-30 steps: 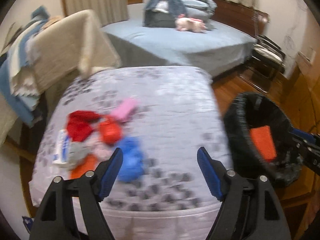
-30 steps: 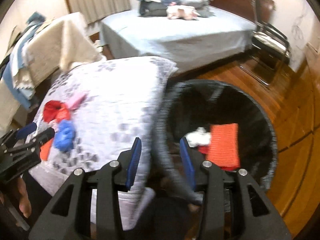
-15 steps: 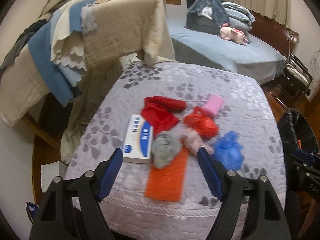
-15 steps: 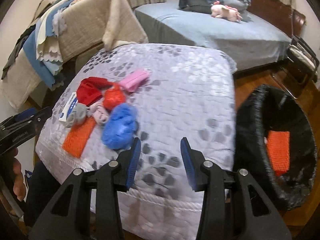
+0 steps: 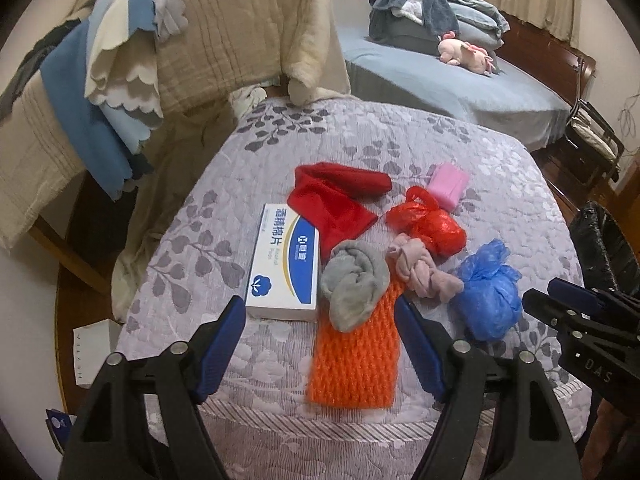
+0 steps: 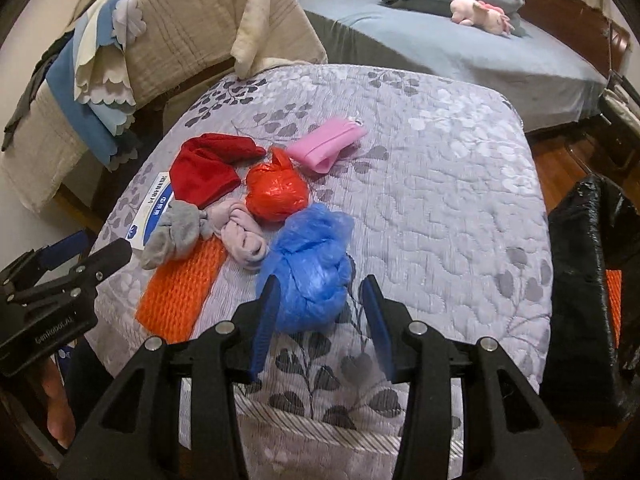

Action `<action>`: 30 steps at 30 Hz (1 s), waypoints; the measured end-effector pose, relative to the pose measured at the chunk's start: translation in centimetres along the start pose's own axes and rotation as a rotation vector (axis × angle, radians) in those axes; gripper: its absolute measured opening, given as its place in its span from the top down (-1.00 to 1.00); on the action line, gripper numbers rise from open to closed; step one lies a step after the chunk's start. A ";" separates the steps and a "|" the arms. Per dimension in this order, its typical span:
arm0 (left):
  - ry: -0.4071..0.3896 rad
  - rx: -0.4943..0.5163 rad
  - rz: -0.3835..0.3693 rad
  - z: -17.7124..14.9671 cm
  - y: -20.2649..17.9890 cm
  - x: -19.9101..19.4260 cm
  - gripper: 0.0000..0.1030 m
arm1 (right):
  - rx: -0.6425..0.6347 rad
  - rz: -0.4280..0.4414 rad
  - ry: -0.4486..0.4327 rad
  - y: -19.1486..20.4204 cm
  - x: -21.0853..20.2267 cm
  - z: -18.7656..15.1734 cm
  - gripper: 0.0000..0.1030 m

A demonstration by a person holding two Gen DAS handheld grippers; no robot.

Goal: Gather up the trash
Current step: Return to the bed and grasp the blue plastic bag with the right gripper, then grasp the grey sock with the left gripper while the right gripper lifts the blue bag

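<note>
Left wrist view, read from left to right: white-and-blue cardboard box of cotton pads (image 5: pixel 285 265) lies flat on the grey quilted, leaf-patterned tabletop (image 5: pixel 400 136). Beside it, touching, are a crumpled grey sock (image 5: pixel 354 284) resting on a long orange knitted strip (image 5: pixel 356 354), a red fabric piece (image 5: pixel 334 204), a knotted pale pink sock (image 5: pixel 420 270), a tied red plastic bag (image 5: pixel 434 224), a flat pink pouch (image 5: pixel 449 184) and a bunched blue plastic bag (image 5: pixel 486 294). The litter sits in one cluster near the front edge, probably so that both tools can reach it without leaning.

Left tool (image 5: pixel 320 344) hangs with its jaws wide and empty, spanning the orange strip and grey sock, which suggests one of these is its next pick.

Right wrist view: right tool (image 6: pixel 318 318) stands at a middling gap, nothing gripped, its blue pads flanking the near end of the blue bag without visibly pressing it; the gap roughly suits the bag's width. At far right, a bin lined with black plastic (image 6: pixel 584 280) stands just beside the tabletop's edge, keeping each carry short; something orange shows inside it.
</note>
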State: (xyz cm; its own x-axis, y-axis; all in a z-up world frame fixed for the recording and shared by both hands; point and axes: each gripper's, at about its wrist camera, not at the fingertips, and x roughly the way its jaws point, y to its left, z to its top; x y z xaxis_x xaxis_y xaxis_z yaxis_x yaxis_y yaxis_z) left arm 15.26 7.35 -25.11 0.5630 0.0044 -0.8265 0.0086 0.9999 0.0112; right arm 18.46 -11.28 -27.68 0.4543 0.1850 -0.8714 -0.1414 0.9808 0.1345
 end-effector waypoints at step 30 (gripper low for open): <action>0.098 0.026 -0.034 0.8 -2.5 5.8 0.17 | 0.005 0.075 0.072 -0.7 2.9 1.0 0.60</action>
State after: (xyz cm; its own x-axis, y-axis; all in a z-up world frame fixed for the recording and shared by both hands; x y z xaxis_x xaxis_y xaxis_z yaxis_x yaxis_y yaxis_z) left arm 19.13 4.90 -29.48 0.4784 -0.0264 -0.8778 0.0482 0.9988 -0.0039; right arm 20.74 -11.36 -29.85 0.3780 0.2533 -0.8905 -0.1681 0.9646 0.2030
